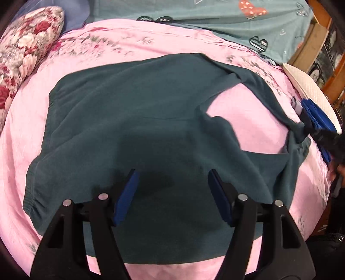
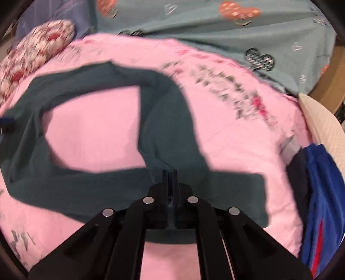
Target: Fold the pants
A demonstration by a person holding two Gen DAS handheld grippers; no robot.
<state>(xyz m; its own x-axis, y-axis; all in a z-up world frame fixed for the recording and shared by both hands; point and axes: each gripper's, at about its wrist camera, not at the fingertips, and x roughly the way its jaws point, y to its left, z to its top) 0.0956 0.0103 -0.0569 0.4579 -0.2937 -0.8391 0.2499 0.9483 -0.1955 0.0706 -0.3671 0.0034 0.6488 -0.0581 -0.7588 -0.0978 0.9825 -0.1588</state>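
Dark teal pants (image 1: pixel 133 120) lie spread on a pink floral bedsheet (image 1: pixel 129 49). My left gripper (image 1: pixel 172 178) is open and empty, its blue pads (image 1: pixel 127 196) hovering over the near part of the pants. My right gripper (image 2: pixel 170 174) is shut on a leg end of the pants (image 2: pixel 168 133), lifted off the sheet; the leg curves back in a loop. In the left wrist view the right gripper (image 1: pixel 310 127) shows at the right edge, holding the fabric.
A red-and-white floral pillow (image 1: pixel 25 49) lies at the far left. A teal heart-print blanket (image 1: pixel 215 19) is at the back. Folded blue clothes (image 2: pixel 319 193) and a white quilted cushion (image 2: pixel 321 120) sit at the right. Wooden furniture (image 1: pixel 319 43) stands beyond.
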